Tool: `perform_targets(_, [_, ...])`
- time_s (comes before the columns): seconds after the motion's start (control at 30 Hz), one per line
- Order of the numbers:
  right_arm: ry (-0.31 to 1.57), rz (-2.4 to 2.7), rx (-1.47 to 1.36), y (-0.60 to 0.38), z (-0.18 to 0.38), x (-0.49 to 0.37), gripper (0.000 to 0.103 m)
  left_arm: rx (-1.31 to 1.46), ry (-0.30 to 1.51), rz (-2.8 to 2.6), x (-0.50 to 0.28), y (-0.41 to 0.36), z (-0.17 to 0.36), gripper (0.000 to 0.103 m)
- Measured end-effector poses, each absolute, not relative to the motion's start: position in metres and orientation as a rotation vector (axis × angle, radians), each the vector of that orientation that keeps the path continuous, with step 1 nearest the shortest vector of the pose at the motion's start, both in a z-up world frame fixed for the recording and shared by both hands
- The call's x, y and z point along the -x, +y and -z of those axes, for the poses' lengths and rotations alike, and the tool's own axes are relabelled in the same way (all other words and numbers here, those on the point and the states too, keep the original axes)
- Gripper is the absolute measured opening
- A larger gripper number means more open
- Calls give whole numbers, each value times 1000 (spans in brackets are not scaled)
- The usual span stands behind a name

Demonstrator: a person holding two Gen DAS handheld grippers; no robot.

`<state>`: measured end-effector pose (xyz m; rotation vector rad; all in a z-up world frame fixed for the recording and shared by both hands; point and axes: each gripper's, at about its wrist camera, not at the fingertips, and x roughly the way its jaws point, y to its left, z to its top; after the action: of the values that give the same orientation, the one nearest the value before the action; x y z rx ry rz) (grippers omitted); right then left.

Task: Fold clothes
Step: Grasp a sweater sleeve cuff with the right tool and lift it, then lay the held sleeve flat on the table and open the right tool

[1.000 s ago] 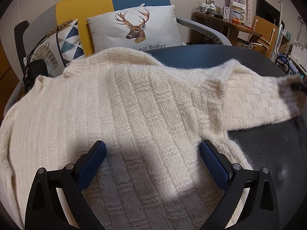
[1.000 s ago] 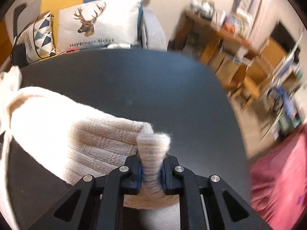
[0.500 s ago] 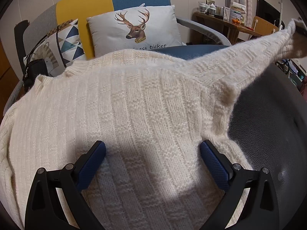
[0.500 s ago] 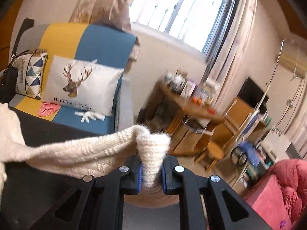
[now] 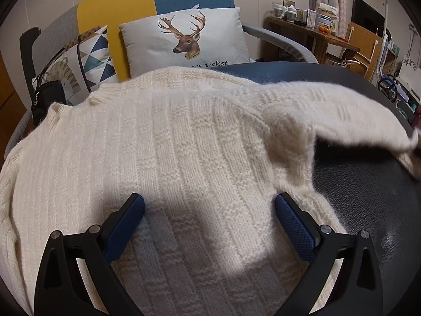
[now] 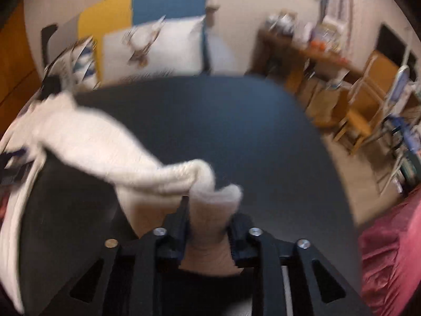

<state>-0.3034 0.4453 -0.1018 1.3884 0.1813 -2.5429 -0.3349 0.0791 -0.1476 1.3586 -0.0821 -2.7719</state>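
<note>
While the left hand-held gripper (image 5: 209, 214) rests wide on the sweater (image 5: 163, 158), the right hand-held gripper (image 6: 209, 212) has lowered the sleeve (image 6: 110, 155) toward the desk (image 6: 236, 131), jaws just opening, cuff (image 6: 213, 200) between them; release looks near.

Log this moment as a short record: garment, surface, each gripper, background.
garment: cream knit sweater, body spread flat
surface: dark table
left gripper: open, jaws wide over the sweater body
right gripper: jaws just been opening, sleeve cuff between them, sleeve stretched out sideways
background: deer cushion on a sofa; right view blurred
</note>
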Motion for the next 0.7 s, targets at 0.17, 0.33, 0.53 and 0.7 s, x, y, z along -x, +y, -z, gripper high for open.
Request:
perform_targets(0.17, [110, 2451, -1354, 449, 88, 271, 27, -1359, -79, 2771, 335, 79, 148, 101])
perform_targets(0.33, [-32, 2450, -1323, 456, 68, 265, 27, -1359, -81, 2771, 335, 79, 148, 101])
perform_targets(0.53, [-13, 2421, -1462, 451, 90, 271, 27, -1359, -80, 2771, 335, 79, 148, 101])
perform_targets(0.7, [127, 2475, -1548, 439, 96, 291, 15, -1360, -78, 2770, 335, 79, 148, 101])
